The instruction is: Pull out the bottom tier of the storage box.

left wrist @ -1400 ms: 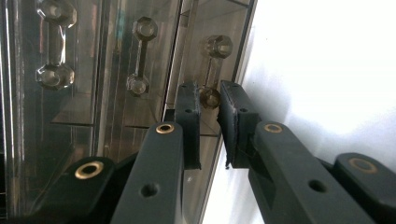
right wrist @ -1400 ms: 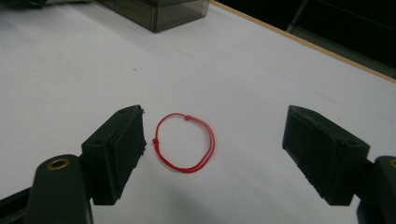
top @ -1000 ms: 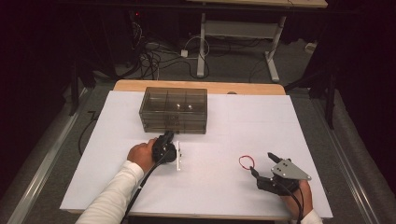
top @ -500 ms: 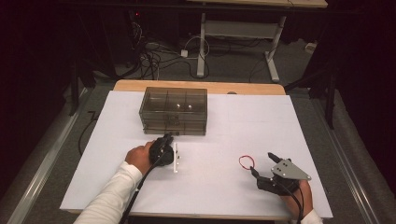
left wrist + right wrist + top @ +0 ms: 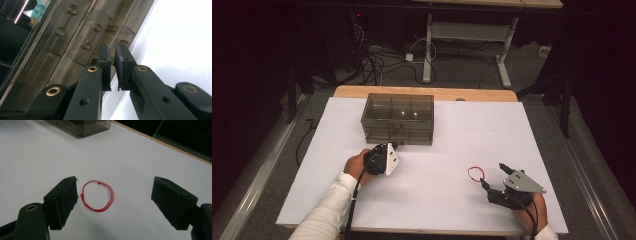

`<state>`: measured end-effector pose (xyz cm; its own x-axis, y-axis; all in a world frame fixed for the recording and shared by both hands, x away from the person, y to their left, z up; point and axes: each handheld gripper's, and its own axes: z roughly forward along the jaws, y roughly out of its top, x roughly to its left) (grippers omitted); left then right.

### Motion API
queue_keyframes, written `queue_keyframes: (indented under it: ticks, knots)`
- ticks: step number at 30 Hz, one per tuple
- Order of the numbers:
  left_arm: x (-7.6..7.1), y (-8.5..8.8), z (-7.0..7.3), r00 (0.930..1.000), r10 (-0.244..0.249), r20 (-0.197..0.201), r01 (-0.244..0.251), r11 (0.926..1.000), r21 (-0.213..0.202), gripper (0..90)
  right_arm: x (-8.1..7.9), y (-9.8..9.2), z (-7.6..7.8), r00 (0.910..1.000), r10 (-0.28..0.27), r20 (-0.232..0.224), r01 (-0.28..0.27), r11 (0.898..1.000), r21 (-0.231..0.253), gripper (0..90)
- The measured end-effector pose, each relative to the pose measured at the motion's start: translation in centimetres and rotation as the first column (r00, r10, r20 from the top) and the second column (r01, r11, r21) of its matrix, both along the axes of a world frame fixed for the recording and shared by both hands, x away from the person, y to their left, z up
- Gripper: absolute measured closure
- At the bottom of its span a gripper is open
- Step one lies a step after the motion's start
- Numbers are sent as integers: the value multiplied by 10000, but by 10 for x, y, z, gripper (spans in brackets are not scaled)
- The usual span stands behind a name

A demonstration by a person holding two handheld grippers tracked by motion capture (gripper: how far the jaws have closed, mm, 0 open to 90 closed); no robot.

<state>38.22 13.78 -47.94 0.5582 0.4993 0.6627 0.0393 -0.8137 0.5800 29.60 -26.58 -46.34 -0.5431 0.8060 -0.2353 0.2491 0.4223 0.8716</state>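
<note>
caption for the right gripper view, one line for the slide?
Right gripper held low over the white table, jaws wide open either side of a red string loop; smoky drawer box behind.

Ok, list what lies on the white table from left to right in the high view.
Left gripper → smoky plastic drawer box → red string loop → right gripper.

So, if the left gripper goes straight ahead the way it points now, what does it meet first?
Most likely the smoky drawer box. The left gripper points at its front, low down near the white table cover, with nothing between. Which drawer handle is hard to tell.
</note>
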Motion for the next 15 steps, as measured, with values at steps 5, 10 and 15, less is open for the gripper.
queue_keyframes:
  ticks: [5, 10, 15]
  knots:
    - [10, 11, 6, 9987, 316, -410, -342, 9973, -650, 851, 0, 1, 0, 10000, 13, -14, -13, 10000, -33, 223]
    - [21, 21, 11, 9917, 651, -1107, -798, 9878, -1341, 857, 1, 1, -1, 10000, 11, -46, -11, 10000, -33, 223]
    - [31, 26, 13, 9815, 879, -1699, -1179, 9774, -1753, 870, 0, 1, -1, 10000, 35, -52, -35, 10000, -51, 223]
